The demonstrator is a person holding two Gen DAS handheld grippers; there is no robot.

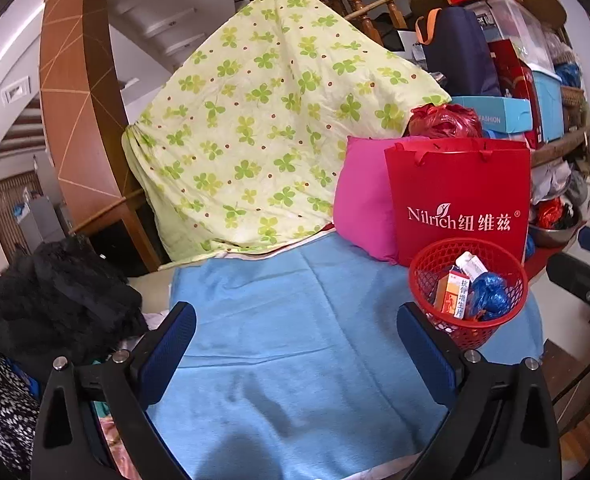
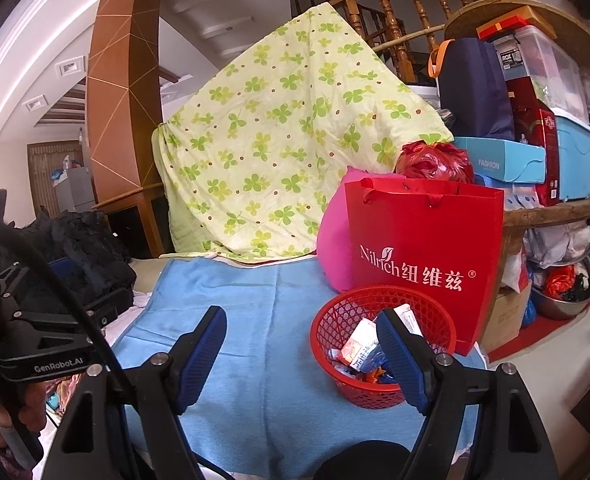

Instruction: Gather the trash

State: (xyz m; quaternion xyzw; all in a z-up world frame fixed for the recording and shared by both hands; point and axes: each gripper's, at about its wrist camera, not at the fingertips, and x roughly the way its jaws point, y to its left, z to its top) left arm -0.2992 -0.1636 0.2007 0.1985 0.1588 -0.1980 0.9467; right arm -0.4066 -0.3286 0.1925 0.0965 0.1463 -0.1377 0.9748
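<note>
A red mesh basket stands on the blue cloth at the right. It holds an orange and white medicine box, a white carton, a crumpled blue plastic bag and other wrappers. My left gripper is open and empty over the bare cloth, left of the basket. My right gripper is open and empty, its right finger in front of the basket. The left gripper body shows at the left of the right wrist view.
A red Nilrich paper bag and a pink cushion stand behind the basket. A clover-print quilt hangs behind. Black clothes lie left. Stacked boxes and a steel bowl fill the right.
</note>
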